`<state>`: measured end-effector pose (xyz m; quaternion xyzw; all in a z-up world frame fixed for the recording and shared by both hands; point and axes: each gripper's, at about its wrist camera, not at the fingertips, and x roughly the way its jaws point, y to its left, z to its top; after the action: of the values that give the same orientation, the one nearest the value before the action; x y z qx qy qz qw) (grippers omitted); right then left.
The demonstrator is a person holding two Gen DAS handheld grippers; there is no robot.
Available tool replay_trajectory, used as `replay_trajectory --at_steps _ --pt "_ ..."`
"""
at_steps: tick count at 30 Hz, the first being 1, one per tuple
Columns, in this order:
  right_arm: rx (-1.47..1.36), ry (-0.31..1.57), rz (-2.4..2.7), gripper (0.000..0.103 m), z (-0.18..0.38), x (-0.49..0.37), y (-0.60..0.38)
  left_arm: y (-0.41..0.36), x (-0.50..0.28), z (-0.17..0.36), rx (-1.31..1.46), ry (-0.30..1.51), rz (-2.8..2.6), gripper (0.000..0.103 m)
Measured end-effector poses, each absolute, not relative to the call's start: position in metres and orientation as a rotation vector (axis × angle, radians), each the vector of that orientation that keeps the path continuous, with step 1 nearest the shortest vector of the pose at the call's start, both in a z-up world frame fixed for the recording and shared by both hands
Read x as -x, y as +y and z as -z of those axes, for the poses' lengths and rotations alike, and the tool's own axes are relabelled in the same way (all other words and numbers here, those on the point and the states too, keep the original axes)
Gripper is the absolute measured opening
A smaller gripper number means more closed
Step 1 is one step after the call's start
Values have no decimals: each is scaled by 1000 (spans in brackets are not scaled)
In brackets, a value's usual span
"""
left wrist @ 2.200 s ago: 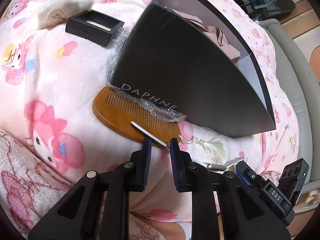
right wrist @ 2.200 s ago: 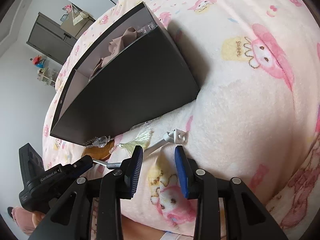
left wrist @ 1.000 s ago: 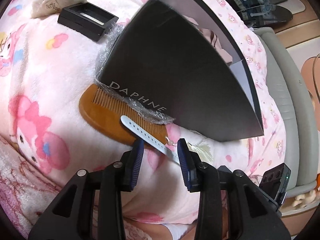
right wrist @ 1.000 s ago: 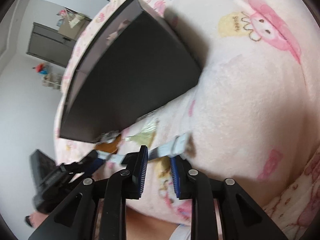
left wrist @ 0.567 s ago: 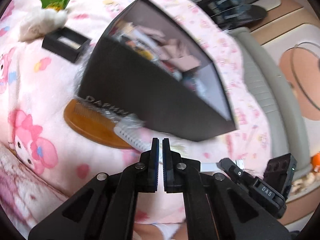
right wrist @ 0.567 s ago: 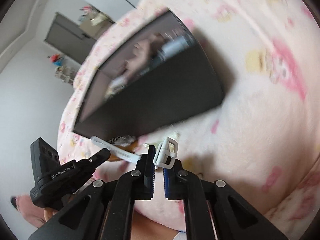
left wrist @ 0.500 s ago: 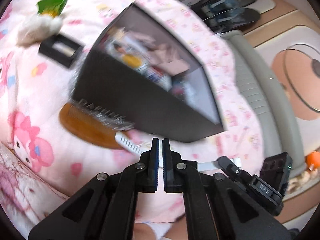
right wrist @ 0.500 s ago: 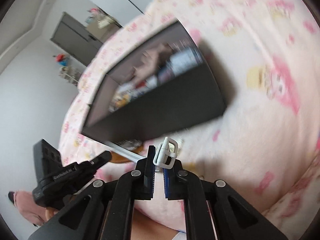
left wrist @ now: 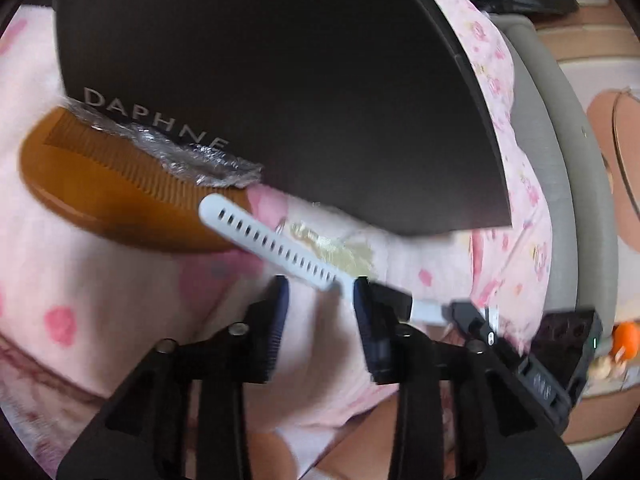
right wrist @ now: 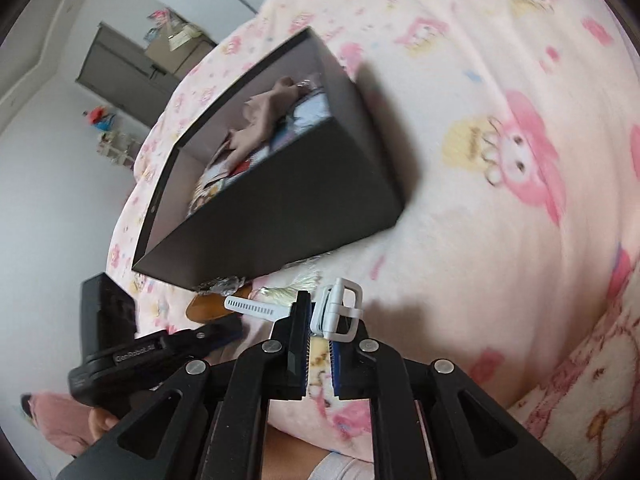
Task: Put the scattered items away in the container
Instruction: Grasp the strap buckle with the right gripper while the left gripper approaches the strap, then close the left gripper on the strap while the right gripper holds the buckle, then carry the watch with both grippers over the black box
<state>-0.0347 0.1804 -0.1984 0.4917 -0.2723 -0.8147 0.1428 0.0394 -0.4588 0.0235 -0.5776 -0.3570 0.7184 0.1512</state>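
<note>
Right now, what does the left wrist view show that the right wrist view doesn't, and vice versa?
Left wrist only: the DAPHNE lettering on the box wall, and the left tongs, opening, pads clear of the strap.

Right wrist only: the box's inside with cloth, and the right tongs shut on the strap's buckle.

Both: the box, the white strap, the comb, the tassel and the pink blanket.

A pink cartoon-print blanket (right wrist: pixel 500 208) covers the bed, a grey padded edge (left wrist: pixel 560 184) runs along its side, and beyond — against the white wall — stands a dark cabinet (right wrist: pixel 120 68).
</note>
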Motion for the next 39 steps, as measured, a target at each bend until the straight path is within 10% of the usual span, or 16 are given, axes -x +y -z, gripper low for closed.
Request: replay_trajectory --at_steps 8,10,16,28,39 --pt "-1401 -746 2382 7 197 31 179 -458 -44 -15 1640 -1137 -2161 35" --pt "-1394 -727 2393 7 196 31 179 -456 -45 -20 1609 -1073 -2236 2" --pt "-1334 -671 2405 5 180 21 176 -450 -86 -86 1426 -813 -2454 1" --pt "-1462 -564 2386 7 193 21 168 -458 -101 -64 1570 -857 -2412 3" --pt "-1104 -503 2333 6 104 35 164 -451 -87 -182 1115 -751 -2529 1"
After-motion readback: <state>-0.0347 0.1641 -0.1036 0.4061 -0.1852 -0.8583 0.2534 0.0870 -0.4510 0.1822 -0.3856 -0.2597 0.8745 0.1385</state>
